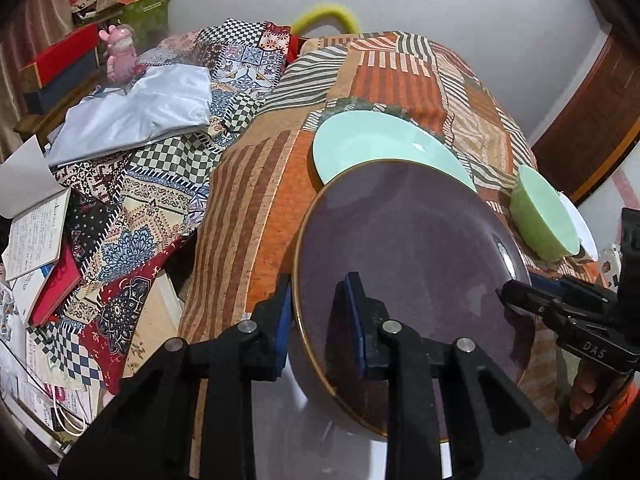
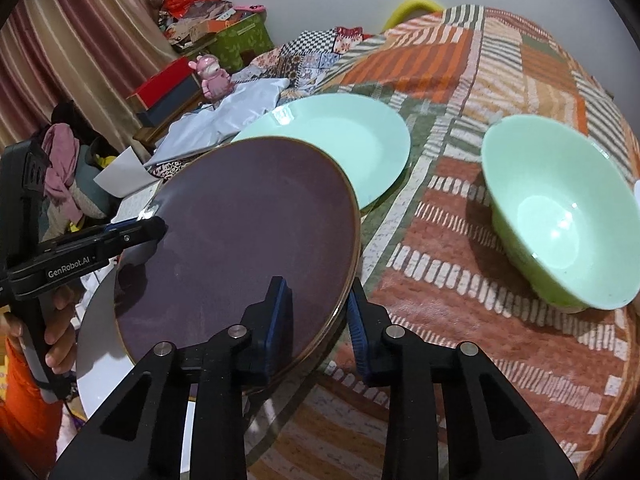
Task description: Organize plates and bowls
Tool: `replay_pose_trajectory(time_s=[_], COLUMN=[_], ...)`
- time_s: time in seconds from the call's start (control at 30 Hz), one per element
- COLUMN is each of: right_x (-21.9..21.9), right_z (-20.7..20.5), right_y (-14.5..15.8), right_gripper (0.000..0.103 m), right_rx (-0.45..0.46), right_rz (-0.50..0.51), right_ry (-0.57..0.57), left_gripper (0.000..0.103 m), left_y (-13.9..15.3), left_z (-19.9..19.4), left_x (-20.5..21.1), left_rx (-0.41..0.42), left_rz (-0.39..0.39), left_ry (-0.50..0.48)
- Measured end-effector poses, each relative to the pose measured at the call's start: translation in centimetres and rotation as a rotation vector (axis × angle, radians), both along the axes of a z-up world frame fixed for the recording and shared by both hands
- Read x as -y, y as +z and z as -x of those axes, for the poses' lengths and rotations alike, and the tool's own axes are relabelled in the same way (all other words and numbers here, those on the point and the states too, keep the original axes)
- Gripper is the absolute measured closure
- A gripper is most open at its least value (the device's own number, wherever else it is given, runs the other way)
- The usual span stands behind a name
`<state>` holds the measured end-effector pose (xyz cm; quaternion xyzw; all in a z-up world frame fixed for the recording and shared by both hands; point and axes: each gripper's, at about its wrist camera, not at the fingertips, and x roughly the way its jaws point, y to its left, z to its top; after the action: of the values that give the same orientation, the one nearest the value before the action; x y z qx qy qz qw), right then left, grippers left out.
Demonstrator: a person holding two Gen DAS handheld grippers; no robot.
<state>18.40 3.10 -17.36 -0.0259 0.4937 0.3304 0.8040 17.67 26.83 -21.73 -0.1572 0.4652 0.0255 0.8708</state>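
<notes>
Both grippers, left gripper (image 1: pixel 320 320) and right gripper (image 2: pixel 316 316), clamp opposite rims of the purple plate (image 2: pixel 240 232), lifted centre-frame. Stacking underway; next it seemingly needs lowering squarely onto the mint plate (image 2: pixel 344 136) behind

- The purple plate (image 1: pixel 404 252) (image 2: pixel 248 240) is round, dark and matte with a thin brown rim. It is tilted, and its far edge overlaps the near edge of the mint plate.
- The mint plate (image 1: pixel 380 148) (image 2: pixel 340 136) is pale green and glossy. It lies flat, right side up.
- The green bowl (image 1: pixel 544 216) (image 2: pixel 560 208) is deep and empty, with a light green outside. It stands upright, to the right of the mint plate and apart from it.
</notes>
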Motion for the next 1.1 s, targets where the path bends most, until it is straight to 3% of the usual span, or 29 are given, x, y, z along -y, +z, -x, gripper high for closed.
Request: replay_pose_trajectory(time_s=[0.13,0.7,1.1], right_x=[0.1,2.2,5.0], right_z=[-0.1,0.9,2.7], right_y=[-0.1,0.8,2.5], right_gripper=[0.076,0.076,0.076], right_rx=[-0.014,-0.013,0.025], right_rz=[-0.019,-0.012,-0.022], right_ry=[-0.009,-0.034,-0.056], left_gripper=[0.078,0.077,0.077], left_y=[-0.1,1.1,2.7], left_z=[0.0,1.6,3.9], left_x=[-0.2,2.6,5.4], left_rx=[0.005,0.035,0.071], left_rz=[0.015,-0.052,-0.037], left_ry=[-0.012,-0.061,-0.082])
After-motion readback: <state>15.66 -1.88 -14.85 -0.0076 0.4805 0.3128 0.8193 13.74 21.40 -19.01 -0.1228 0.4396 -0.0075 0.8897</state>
